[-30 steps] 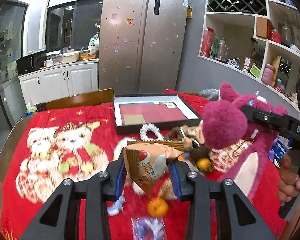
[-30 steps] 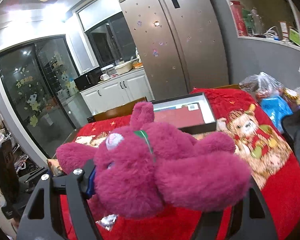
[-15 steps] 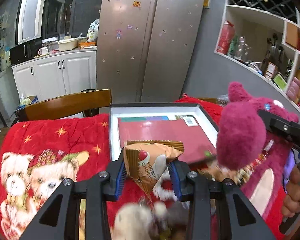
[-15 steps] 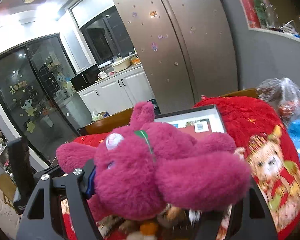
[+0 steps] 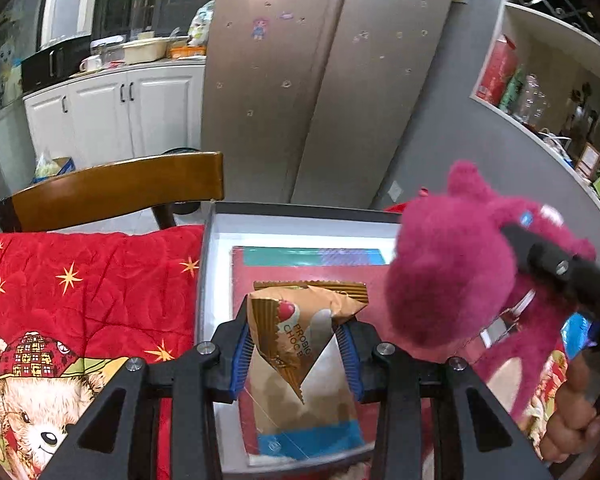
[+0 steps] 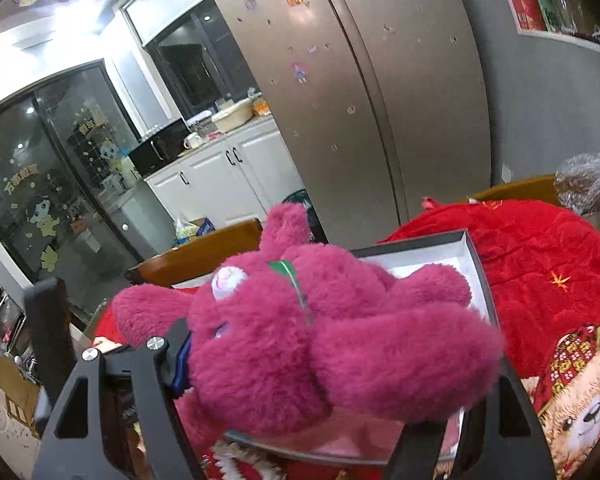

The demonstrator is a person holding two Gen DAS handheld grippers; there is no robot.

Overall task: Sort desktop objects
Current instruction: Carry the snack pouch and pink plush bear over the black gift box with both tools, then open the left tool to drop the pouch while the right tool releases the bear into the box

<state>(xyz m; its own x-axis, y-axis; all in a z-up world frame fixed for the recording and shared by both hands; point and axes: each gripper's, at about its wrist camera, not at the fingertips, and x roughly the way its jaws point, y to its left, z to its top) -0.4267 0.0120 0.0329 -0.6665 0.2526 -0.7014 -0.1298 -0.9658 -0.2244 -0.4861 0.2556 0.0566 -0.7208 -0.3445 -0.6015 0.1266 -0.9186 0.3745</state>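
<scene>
Two words can be read on the snack packet (image 5: 300, 332) pinched in the left gripper (image 5: 296, 350): "PROBIO" and "CHOCO", both cut off by a fold, printed beside a red strawberry picture. The packet is tan and brown with a crimped top edge and a white triangular panel, crumpled into a point at its lower end. The blue-padded fingers (image 5: 239, 354) are clenched on its two sides, and it hangs over the open box (image 5: 216, 264), a shallow dark-rimmed tray with white inner walls and a red sheet with teal and blue bands lying inside.

The right gripper (image 6: 328, 364) grasps a magenta plush bear (image 6: 324, 332); its fingers (image 6: 182, 364) press into the fur at the head, and the far finger is mostly buried behind the bear's leg. The bear has a pale purple nose patch and a green leaf-like mark on its brow. In the left wrist view the plush (image 5: 452, 276) sits at the box's right edge, above the red bear-print blanket (image 5: 80, 280) covering the tabletop.

A second ago both grippers were back over a heap of small items and oranges on the blanket, with the box well ahead. Since then both have come forward and down, the heap has dropped out of sight, and the box now fills the space under the packet.
</scene>
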